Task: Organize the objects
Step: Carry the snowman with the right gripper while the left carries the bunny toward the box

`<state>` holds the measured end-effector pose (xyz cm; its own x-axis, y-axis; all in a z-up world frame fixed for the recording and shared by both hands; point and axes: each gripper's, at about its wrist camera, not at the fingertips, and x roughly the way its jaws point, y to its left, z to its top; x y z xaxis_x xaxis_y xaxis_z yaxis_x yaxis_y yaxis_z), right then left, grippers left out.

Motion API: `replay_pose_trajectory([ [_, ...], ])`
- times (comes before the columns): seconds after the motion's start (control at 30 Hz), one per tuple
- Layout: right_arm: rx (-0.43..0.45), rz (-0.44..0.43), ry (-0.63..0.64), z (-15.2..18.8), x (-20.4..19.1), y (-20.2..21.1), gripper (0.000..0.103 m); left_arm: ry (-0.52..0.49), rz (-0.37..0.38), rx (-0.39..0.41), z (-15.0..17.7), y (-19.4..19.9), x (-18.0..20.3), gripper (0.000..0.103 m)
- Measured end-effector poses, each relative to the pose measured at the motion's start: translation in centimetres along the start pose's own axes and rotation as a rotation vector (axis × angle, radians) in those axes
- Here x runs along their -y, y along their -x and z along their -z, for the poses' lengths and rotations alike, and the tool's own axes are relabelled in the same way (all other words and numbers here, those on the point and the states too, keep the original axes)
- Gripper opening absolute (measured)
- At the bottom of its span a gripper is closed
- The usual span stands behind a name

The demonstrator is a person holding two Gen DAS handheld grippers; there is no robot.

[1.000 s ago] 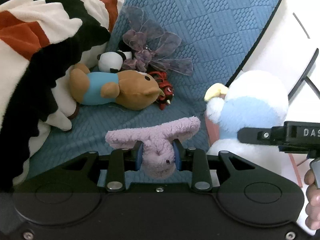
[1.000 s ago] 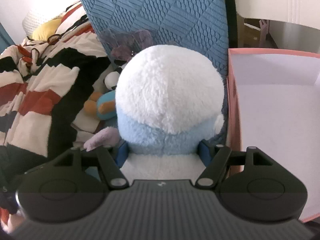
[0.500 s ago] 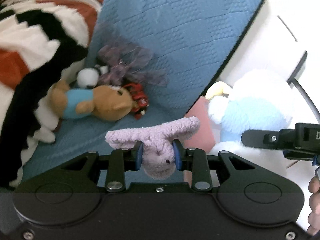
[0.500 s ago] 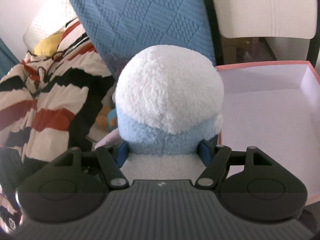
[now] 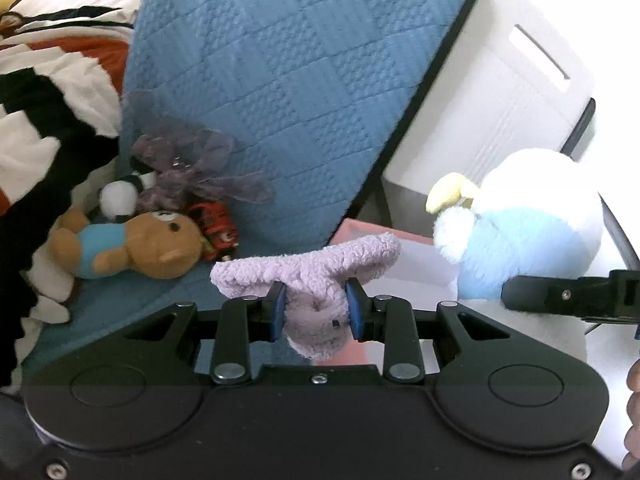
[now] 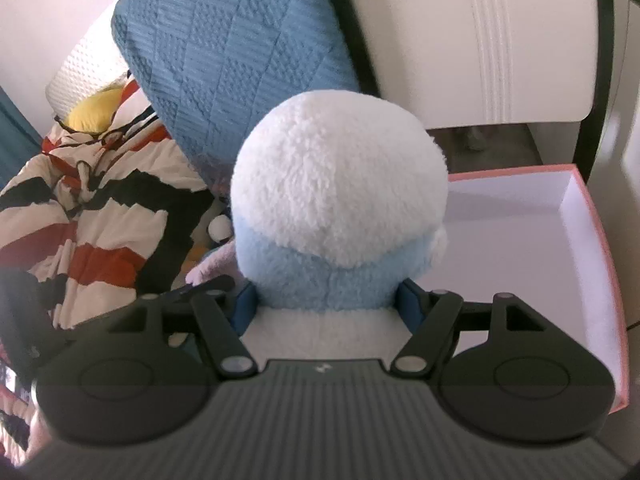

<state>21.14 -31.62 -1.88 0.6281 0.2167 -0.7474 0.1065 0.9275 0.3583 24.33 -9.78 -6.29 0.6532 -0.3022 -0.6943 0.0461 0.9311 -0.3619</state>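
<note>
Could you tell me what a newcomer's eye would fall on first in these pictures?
Probably the big white and pale blue plush toy clamped in the right claw, beside the open pink box. Next, the lilac plush toy pinched in the left claw, with a brown teddy bear lying on the blue quilt behind it.

Matte black left gripper (image 5: 315, 312): blue pads (image 5: 277, 312), silver pivot screws, two round embossed discs on the body. Right gripper (image 6: 326, 304) alike, with ribbed grey housing bearing a small white logo. Bare skin at far right edge.
</note>
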Motion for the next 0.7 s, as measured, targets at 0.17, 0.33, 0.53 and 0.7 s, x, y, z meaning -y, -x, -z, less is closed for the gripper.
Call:
replay_pose_trajectory([
  [0.17, 0.001, 0.023, 0.001, -0.3, 2.8, 0.5, 0.072, -0.009, 0.030, -0.023, 0.1, -1.4, 3.1, 0.028],
  [0.33, -0.023, 0.016, -0.048, 0.0, 6.0, -0.1, 0.072, -0.013, 0.058, -0.049, 0.8, -3.5, 5.6, 0.028],
  [0.53, -0.026, 0.048, -0.044, -0.4, 9.5, -0.8, 0.072, -0.033, 0.062, -0.084, 1.9, -6.4, 8.0, 0.028],
  [0.7, -0.032, 0.092, -0.059, -0.1, 12.6, -2.1, 0.072, -0.036, 0.065, -0.132, 3.3, -9.6, 9.7, 0.028],
])
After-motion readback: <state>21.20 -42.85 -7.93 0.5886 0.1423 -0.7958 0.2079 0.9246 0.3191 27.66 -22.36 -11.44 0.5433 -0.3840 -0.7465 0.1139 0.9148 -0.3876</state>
